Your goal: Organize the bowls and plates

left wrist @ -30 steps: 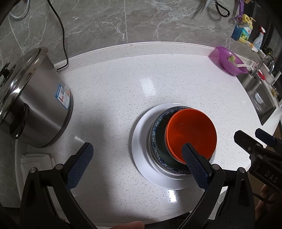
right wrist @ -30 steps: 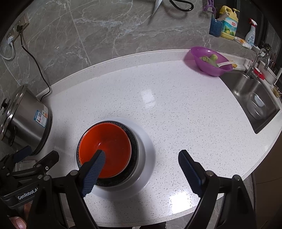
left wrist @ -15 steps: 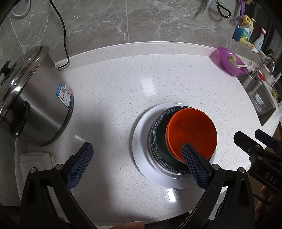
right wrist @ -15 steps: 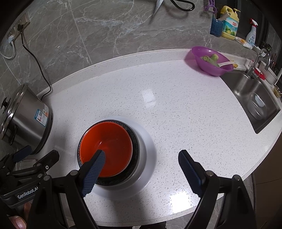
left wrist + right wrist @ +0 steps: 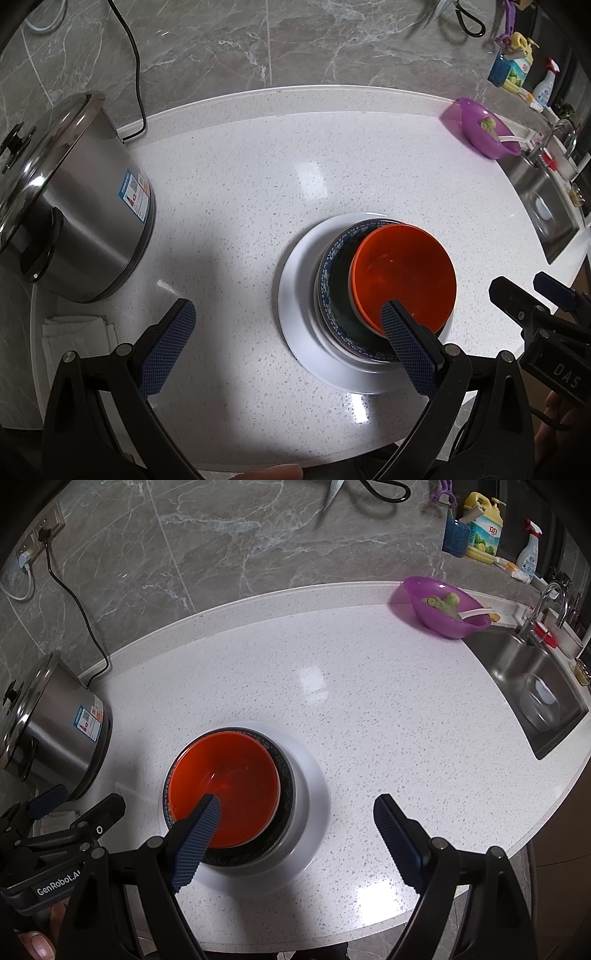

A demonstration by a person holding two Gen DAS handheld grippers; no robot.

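An orange bowl [image 5: 404, 273] sits inside a dark blue patterned bowl [image 5: 334, 295], which stands on a white plate [image 5: 299, 314] on the white counter. The same stack shows in the right wrist view: orange bowl [image 5: 229, 775], dark bowl [image 5: 286, 775], plate [image 5: 314, 786]. My left gripper [image 5: 284, 332] is open and empty, held above the counter just left of the stack. My right gripper [image 5: 295, 823] is open and empty, held above the stack's near right side.
A steel pot [image 5: 74, 206] with lid stands at the left, a folded cloth [image 5: 74, 332] in front of it. A purple bowl [image 5: 443, 605] with scraps sits at the back right beside the sink [image 5: 535, 686]. Bottles [image 5: 484, 531] line the wall.
Both grippers have drifted very slightly; the view of the stack shifts a little. The bowls and plate have not moved, and both grippers stay open.
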